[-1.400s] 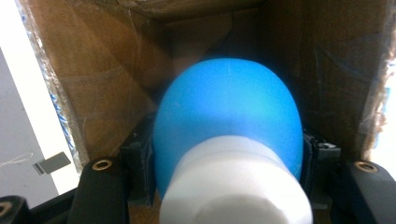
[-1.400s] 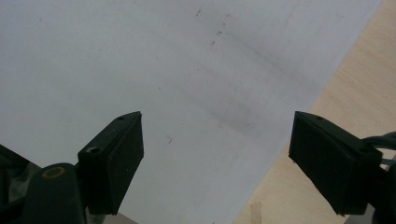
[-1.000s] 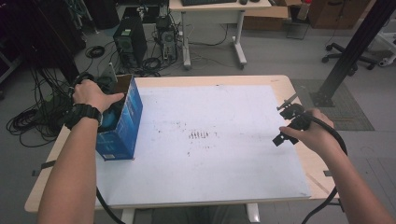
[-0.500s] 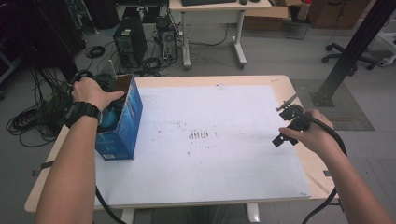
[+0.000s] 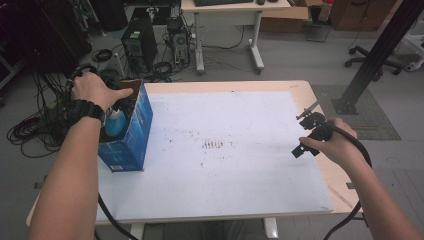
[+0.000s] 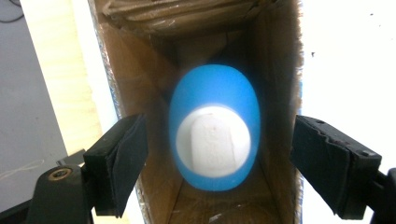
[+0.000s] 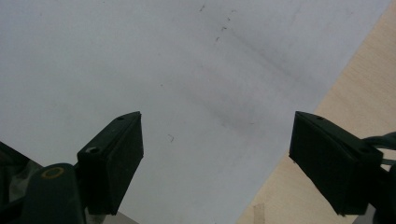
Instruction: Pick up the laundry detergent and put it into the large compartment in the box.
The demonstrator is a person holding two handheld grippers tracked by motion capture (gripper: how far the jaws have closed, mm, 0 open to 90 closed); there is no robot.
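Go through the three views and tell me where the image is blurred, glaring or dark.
Left gripper view: the blue bottle in the cardboard box is soft and out of focus, its white cap glaring, the sheet at right washed out. Right gripper view: evenly lit white sheet, the black jaws sharp but dark. High view: sharp overall, dim at upper left.

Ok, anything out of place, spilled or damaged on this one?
Nothing spilled or damaged. The blue box stands open-topped at the table's left edge, a blue bottle upright inside. The white mat carries scattered dark scuff marks near its middle.
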